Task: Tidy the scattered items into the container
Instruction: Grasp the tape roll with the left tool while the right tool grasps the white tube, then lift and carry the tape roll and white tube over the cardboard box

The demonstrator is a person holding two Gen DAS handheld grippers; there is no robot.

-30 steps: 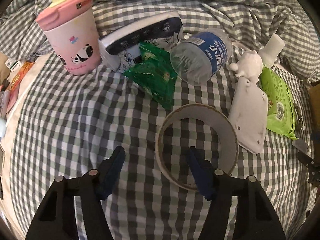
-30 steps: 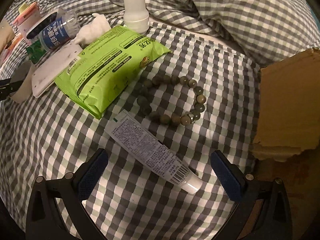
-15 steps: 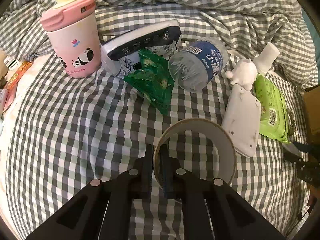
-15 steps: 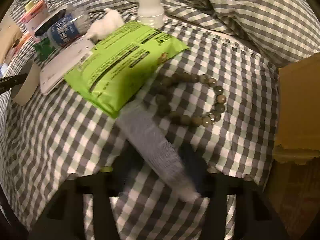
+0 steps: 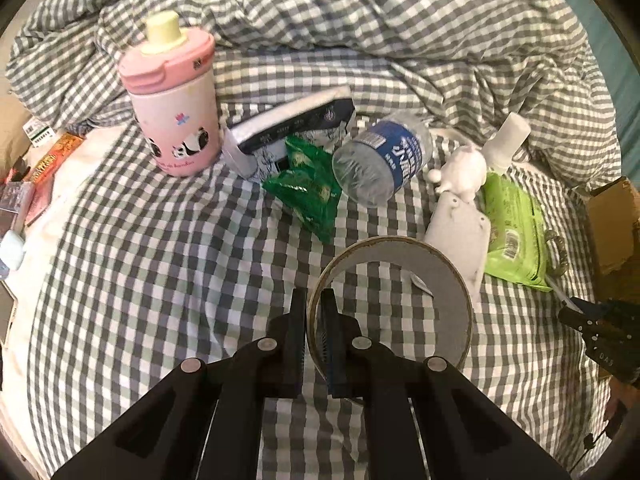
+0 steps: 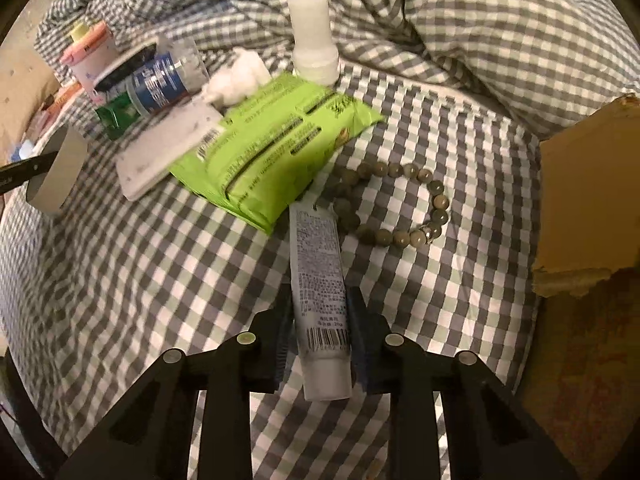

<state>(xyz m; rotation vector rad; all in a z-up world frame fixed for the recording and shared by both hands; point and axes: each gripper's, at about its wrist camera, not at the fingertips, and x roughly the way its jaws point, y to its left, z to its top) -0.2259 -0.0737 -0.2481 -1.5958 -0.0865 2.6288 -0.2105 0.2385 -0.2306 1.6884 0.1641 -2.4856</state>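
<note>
In the left wrist view my left gripper [image 5: 313, 308] is shut on the left wall of a wide tape roll [image 5: 448, 276], which is lifted off the checked bedding. In the right wrist view my right gripper [image 6: 319, 312] has a white tube [image 6: 318, 272] between its pads; its jaws are still closing on it and the tube points away, raised above the bed. A bead bracelet [image 6: 400, 204] lies just beyond the tube. The tape roll [image 6: 60, 172] shows at the far left there. A cardboard box [image 6: 588, 208] stands at the right edge.
On the bed lie a pink panda cup [image 5: 172, 100], a dark-and-white pouch [image 5: 288, 128], a green packet [image 5: 308, 192], a water bottle [image 5: 384, 160], a white figurine [image 5: 464, 168], a white flat case [image 5: 460, 232], green wipes [image 6: 276, 148] and a white bottle [image 6: 312, 40]. A crumpled checked duvet [image 5: 400, 20] rises behind.
My left gripper closed on the tape roll's wall and lifted it. My right gripper closed around the white tube, which swung to point away, and rose with it.
</note>
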